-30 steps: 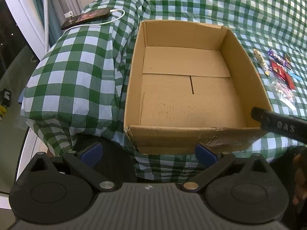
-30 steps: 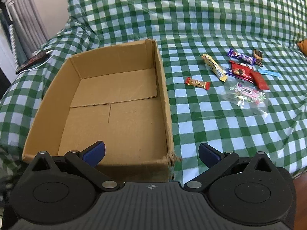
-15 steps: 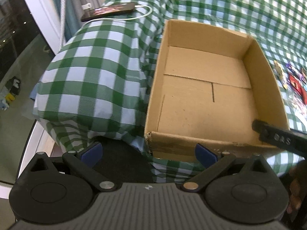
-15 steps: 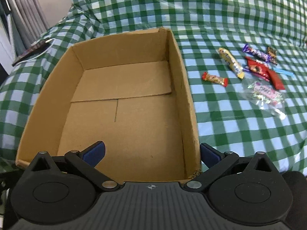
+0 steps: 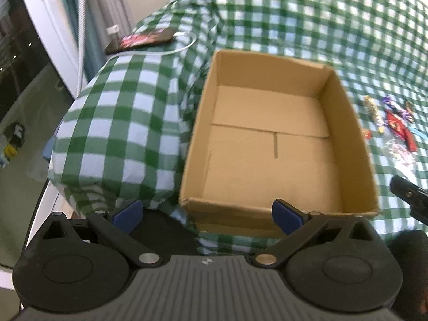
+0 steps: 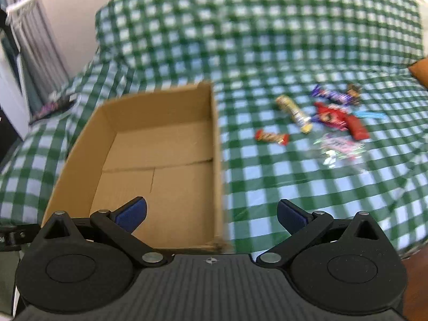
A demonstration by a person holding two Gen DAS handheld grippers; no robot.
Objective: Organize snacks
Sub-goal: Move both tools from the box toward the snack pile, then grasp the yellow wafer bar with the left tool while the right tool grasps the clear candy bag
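Nothing is packed yet: the cardboard box (image 6: pixel 160 160) sits bare inside, while the snacks (image 6: pixel 321 117) lie on the checkered cloth (image 6: pixel 267 174) beside it. Left tool (image 5: pixel 207 211) and right tool (image 6: pixel 211 211) both gape wide, holding nothing.

Left wrist view: near box (image 5: pixel 278 144) front-left corner, facing far-right. Right wrist view: near box (image 6: pixel 160 155) front-right corner, facing far. Shared: box, snacks (image 5: pixel 390 123) (image 6: pixel 321 117) right of it, phone (image 5: pixel 139 40) far left.
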